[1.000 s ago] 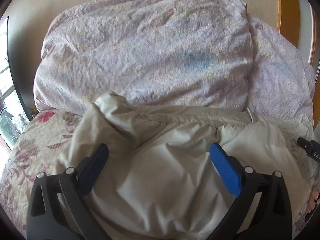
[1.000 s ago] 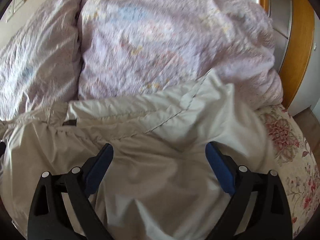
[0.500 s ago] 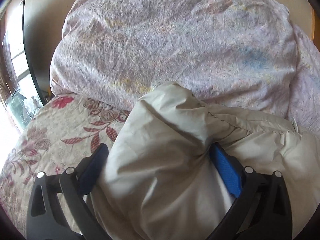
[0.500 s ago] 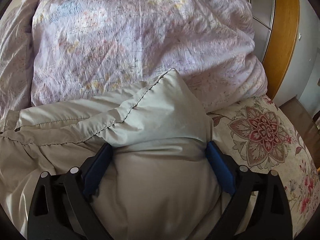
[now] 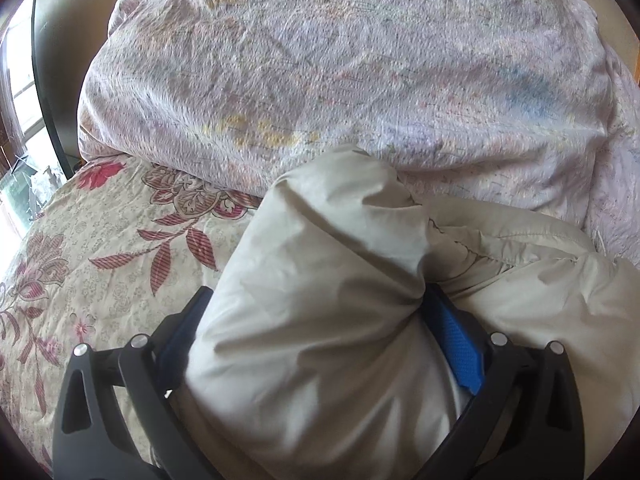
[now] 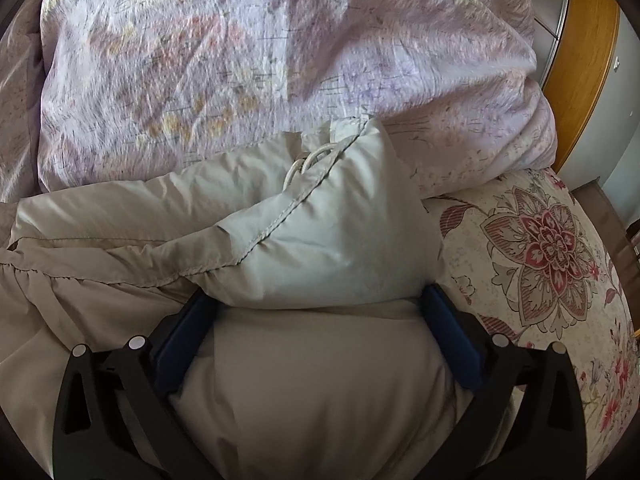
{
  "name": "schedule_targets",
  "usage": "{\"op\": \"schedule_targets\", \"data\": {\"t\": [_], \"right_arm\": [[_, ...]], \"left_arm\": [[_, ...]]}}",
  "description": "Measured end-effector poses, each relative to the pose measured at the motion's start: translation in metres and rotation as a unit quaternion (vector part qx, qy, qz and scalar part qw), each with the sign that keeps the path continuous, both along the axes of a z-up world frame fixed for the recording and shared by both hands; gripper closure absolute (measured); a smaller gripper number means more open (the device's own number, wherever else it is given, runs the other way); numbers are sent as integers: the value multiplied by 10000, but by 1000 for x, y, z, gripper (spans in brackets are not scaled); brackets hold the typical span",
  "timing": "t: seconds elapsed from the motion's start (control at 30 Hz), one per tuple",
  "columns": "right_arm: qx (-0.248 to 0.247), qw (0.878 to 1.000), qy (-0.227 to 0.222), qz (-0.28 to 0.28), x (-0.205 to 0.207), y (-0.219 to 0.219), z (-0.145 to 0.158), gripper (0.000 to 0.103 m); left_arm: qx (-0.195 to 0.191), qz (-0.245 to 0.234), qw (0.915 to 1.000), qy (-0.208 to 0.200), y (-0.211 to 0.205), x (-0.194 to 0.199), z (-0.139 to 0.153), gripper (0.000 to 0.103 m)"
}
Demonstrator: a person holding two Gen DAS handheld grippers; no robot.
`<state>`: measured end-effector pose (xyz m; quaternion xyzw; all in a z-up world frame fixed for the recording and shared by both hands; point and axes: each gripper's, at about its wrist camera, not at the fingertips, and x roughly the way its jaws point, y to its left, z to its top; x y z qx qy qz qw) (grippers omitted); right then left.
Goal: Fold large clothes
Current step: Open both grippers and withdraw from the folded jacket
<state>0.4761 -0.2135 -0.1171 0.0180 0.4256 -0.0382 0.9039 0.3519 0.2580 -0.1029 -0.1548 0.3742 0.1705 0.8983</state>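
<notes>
A beige padded jacket (image 5: 320,280) lies on the bed in front of a lilac duvet. My left gripper (image 5: 320,320) has its jaws wide open, with the jacket's left corner bulging between the blue pads (image 5: 460,344). In the right wrist view the jacket's (image 6: 312,240) right corner, with a white cord loop (image 6: 304,164), bulges between the wide-open jaws of my right gripper (image 6: 316,320). Neither gripper is closed on the cloth; its fingertips are partly hidden by fabric.
A bulky lilac duvet (image 5: 340,72) (image 6: 260,52) fills the back. The floral bedspread (image 5: 100,248) (image 6: 540,248) shows at the left and right sides. A wooden door frame (image 6: 584,64) stands at the far right, a window (image 5: 16,92) at the far left.
Both grippers have moved outward and forward along the jacket's top edge to its corners. The fabric now bulges between the open jaws; the jaw width looks unchanged.
</notes>
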Motion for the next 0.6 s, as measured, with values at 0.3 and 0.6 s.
{"op": "schedule_targets", "data": {"t": [0.3, 0.6], "right_arm": [[1349, 9898, -437, -133, -71, -56, 38, 1], [3679, 9229, 63, -1136, -173, -131, 8, 5]], "left_arm": [[-1117, -216, 9911, -685, 29, -73, 18, 3], [-2548, 149, 9621, -963, 48, -202, 3, 4]]}}
